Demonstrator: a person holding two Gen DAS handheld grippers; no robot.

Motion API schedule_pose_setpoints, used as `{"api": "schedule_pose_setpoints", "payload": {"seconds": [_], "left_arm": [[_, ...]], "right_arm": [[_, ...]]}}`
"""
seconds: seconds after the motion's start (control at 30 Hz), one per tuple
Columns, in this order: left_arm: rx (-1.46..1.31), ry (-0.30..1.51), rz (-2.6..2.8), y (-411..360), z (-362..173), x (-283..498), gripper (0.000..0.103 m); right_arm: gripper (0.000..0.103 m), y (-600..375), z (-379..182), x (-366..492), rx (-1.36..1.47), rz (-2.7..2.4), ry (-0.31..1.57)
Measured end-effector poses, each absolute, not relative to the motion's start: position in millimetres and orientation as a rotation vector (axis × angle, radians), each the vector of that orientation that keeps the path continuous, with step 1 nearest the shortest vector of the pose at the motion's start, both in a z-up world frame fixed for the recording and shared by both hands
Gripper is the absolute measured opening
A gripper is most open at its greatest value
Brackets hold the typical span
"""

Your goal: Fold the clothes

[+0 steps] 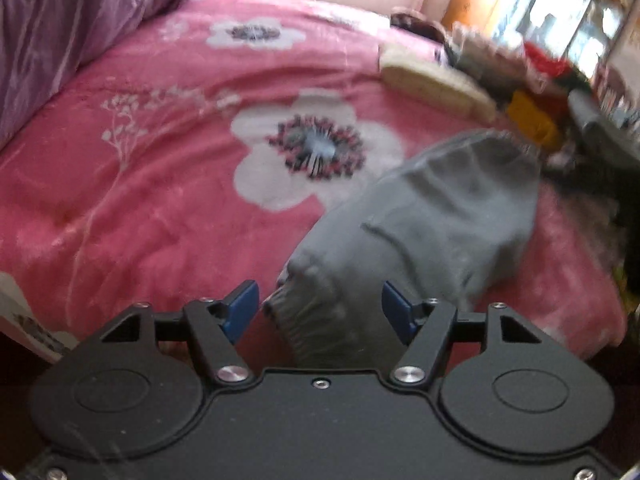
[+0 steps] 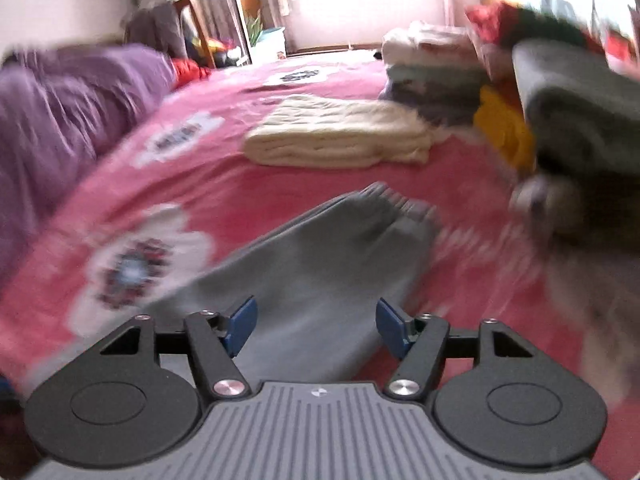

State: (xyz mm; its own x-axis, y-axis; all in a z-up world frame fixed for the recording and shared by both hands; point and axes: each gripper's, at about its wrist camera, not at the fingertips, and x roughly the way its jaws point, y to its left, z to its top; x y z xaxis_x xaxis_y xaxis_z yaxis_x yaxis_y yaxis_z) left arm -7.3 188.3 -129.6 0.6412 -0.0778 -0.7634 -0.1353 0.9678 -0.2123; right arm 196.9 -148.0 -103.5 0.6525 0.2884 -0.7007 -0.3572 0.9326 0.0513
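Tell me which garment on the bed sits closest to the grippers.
The grey garment, lying flat on the pink bedspread directly ahead of both open grippers. The folded cream one and the mixed pile lie further back.

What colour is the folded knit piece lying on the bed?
Cream, clearest in the right wrist view.

Both wrist cameras look forward, low and close over the pink bed [image 1: 160, 200], sharing the grey trousers [image 1: 432, 216] and cream folded cloth [image 2: 340, 136].

Blown-out daylight from far windows [image 2: 360, 0], heavy motion blur, fisheye-bent edges.
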Motion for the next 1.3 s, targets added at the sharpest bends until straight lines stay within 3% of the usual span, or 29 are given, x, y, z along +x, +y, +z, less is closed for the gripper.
{"api": "schedule_pose_setpoints", "payload": {"seconds": [0.27, 0.3, 0.33, 0.37, 0.4, 0.47, 0.57, 0.6, 0.83, 0.97, 1.03, 1.07, 1.1, 1.13, 1.17, 1.3], "left_arm": [[-0.176, 0.913, -0.028, 183, -151, 17, 0.066], [-0.164, 0.919, -0.041, 181, -153, 19, 0.065], [-0.151, 0.922, -0.057, 179, -154, 21, 0.055], [-0.138, 0.926, -0.071, 178, -155, 23, 0.049], [-0.133, 0.924, -0.069, 178, -154, 24, 0.044], [-0.113, 0.906, -0.070, 178, -144, 21, 0.027], [-0.061, 0.836, -0.064, 181, -119, 21, 0.024], [-0.053, 0.811, -0.063, 183, -109, 23, 0.024], [0.136, 0.554, -0.041, 166, -25, 35, 0.022], [0.318, 0.458, -0.043, 142, 1, 24, 0.022], [0.504, 0.506, -0.068, 131, -25, 11, 0.022], [0.597, 0.529, -0.081, 125, -38, 5, 0.023], [0.690, 0.552, -0.094, 119, -51, -2, 0.023], [0.778, 0.576, -0.107, 114, -64, -8, 0.024], [0.756, 0.634, -0.130, 118, -83, -12, 0.026], [0.603, 0.777, -0.128, 130, -127, -31, 0.033]], "right_arm": [[0.068, -120, -124, 280, -0.436, 0.401, 0.775], [0.068, -116, -129, 287, -0.470, 0.414, 0.783], [0.066, -113, -133, 291, -0.495, 0.420, 0.796], [0.054, -111, -137, 293, -0.515, 0.422, 0.810], [0.031, -110, -141, 295, -0.535, 0.424, 0.825], [0.026, -116, -134, 288, -0.507, 0.443, 0.800], [0.019, -128, -114, 277, -0.454, 0.453, 0.734], [0.003, -131, -105, 273, -0.439, 0.451, 0.709], [0.000, -165, -18, 235, -0.302, 0.403, 0.469], [0.000, -176, 0, 223, -0.298, 0.403, 0.452], [0.008, -175, -10, 225, -0.317, 0.413, 0.490], [0.027, -172, -21, 229, -0.337, 0.412, 0.526], [0.057, -168, -33, 233, -0.357, 0.411, 0.563], [0.072, -164, -45, 237, -0.370, 0.421, 0.590], [0.079, -160, -58, 242, -0.380, 0.436, 0.614], [0.079, -143, -91, 258, -0.437, 0.472, 0.703]]}}
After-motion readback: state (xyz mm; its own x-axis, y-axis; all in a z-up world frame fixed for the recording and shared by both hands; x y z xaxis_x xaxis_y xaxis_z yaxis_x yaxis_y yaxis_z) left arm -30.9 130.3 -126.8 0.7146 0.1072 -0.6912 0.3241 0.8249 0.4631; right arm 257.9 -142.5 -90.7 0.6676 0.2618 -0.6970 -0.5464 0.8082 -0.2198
